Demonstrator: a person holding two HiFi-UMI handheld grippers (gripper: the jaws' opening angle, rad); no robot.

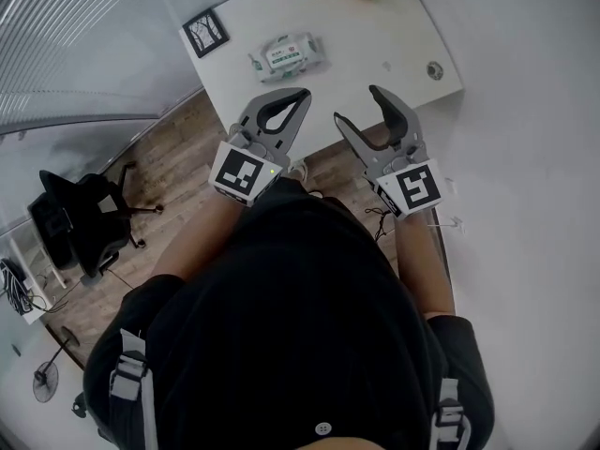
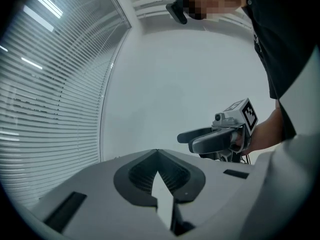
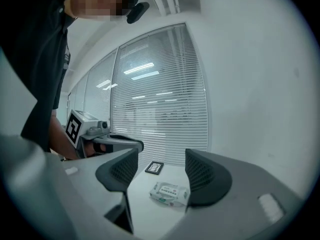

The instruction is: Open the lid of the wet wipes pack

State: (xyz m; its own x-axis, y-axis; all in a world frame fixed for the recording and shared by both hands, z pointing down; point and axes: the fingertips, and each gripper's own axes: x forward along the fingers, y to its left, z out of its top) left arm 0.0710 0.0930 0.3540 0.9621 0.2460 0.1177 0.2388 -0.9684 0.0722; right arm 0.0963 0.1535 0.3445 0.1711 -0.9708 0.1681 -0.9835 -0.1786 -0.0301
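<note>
The left gripper [image 2: 157, 152] was held with its jaws closed, tip against tip, and nothing was caught between them. The right gripper [image 3: 161, 158] was held with its jaws apart and empty. Both were raised side by side, short of the near edge of the white table [image 1: 375, 36]. The wet wipes pack [image 1: 288, 54] was seen lying flat on that table, ahead of both grippers and well apart from them. In the right gripper view it was framed between the parted jaws, far beyond them. A small picture frame [image 1: 205, 32] was seen ahead and to the left of the left gripper.
</note>
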